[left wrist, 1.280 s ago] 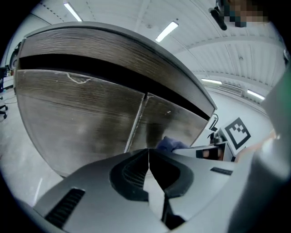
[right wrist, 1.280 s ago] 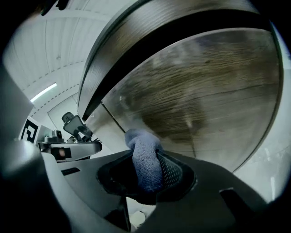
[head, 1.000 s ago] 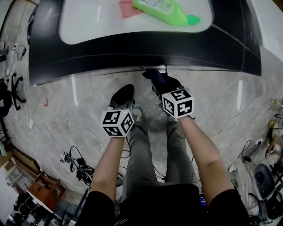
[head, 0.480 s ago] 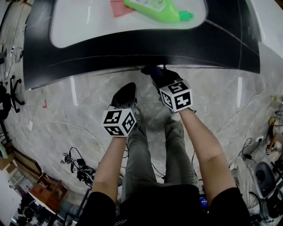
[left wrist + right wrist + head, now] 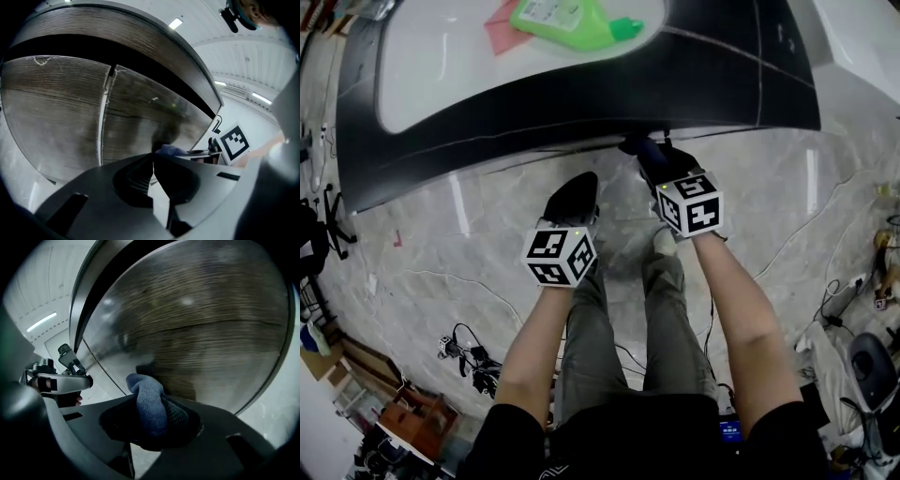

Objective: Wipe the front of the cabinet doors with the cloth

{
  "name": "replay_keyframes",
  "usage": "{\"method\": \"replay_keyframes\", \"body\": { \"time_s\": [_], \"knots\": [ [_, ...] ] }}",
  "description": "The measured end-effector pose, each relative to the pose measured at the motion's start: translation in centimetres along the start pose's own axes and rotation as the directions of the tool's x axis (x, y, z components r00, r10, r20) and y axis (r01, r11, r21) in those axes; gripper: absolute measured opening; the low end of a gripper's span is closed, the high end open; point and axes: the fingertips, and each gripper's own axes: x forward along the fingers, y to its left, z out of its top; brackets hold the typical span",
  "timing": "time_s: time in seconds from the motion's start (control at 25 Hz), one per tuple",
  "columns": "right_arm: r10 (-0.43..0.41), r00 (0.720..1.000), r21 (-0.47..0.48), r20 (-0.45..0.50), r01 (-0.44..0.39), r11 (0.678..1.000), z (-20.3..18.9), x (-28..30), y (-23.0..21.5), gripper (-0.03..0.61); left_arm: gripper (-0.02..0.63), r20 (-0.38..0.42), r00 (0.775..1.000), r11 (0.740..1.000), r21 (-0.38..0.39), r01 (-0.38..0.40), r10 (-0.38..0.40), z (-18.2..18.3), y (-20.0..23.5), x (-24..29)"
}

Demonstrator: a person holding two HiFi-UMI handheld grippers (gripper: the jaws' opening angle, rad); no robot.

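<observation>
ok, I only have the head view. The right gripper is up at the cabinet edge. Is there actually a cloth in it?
Observer: Yes. The right gripper view shows the right gripper shut on a blue cloth, which is bunched and sticks out past the fingers.
Operator: Is it touching the door?
Observer: The cloth tip sits right in front of the wood-grain cabinet door, but I can't confirm contact.
Operator: Is the left one holding anything?
Observer: No. Its own view shows the left gripper with its fingers together and nothing between them.
</observation>
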Motion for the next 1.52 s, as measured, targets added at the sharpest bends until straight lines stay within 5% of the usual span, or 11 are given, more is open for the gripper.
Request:
{"method": "replay_keyframes", "body": {
  "time_s": [0.84,1.32,1.52],
  "knots": [
    [-0.15,0.986,0.15,0.068,0.139,0.979,-3.1,-9.1,-10.6,0.12,0.011,-0.085,0.989,0.986,0.1,0.13,-0.122,-1.8,-11.1,5.6],
    [-0.167,0.98,0.217,0.113,0.139,0.966,-2.7,-12.9,-8.3,0.12,0.011,-0.099,0.986,0.97,0.194,0.149,-0.132,-0.5,-12.3,2.7],
    [-0.171,0.975,0.243,0.143,0.132,0.961,-1.6,-14.1,-6.3,0.12,0.011,-0.084,0.991,0.98,0.16,0.116,-0.104,0.4,-11.3,0.4]
  ]
}}
